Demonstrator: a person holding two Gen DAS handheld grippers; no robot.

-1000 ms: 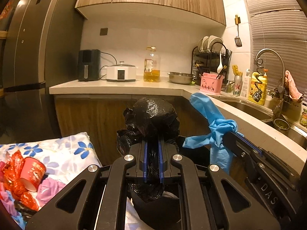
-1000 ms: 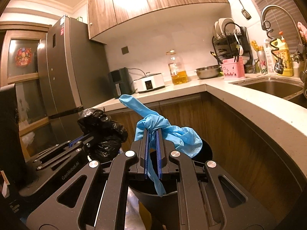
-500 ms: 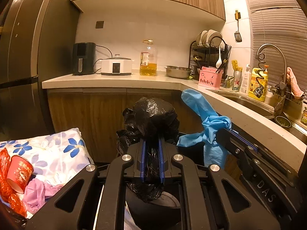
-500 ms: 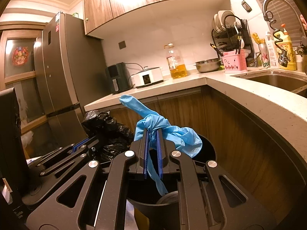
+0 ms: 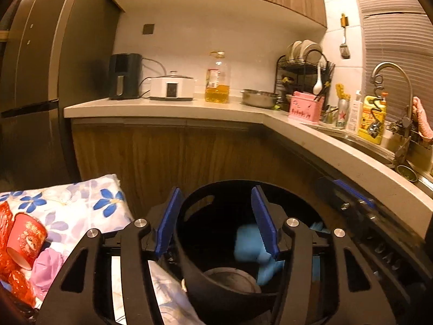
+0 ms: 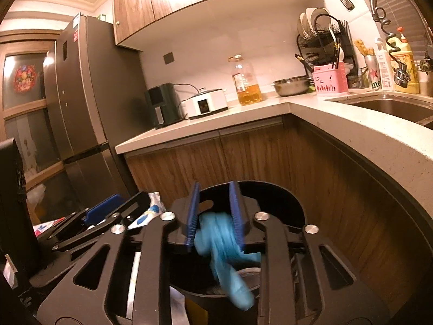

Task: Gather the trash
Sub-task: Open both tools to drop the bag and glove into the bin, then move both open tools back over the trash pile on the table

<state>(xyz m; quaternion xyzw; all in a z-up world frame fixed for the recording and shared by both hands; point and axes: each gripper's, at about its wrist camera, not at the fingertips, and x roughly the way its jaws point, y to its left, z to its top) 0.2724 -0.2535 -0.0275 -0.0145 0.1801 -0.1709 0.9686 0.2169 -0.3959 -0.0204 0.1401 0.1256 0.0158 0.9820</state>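
Note:
My left gripper point(image 5: 216, 192) hangs over the round black trash bin point(image 5: 189, 243); its jaws are opening and nothing is between them. The black plastic bag is out of sight. A crumpled blue glove point(image 5: 247, 243) shows blurred inside the bin. In the right wrist view my right gripper point(image 6: 215, 189) is over the same bin point(image 6: 284, 197), its jaws opening. The blue glove point(image 6: 224, 249) drops blurred from between the pads, which no longer press on it. Each gripper shows beside the other: the right gripper point(image 5: 341, 192) and the left gripper point(image 6: 121, 203).
A floral cloth point(image 5: 81, 203) at the left carries a red paper cup point(image 5: 25, 239) and red wrappers. The stone counter point(image 5: 324, 140) curves around the bin's right side, with wooden cabinets point(image 6: 243, 151) behind. A fridge point(image 6: 75, 108) stands far left.
Both grippers opened. The black bag left the left jaws and is gone from view. The blue glove slipped from the right jaws and is falling into the bin.

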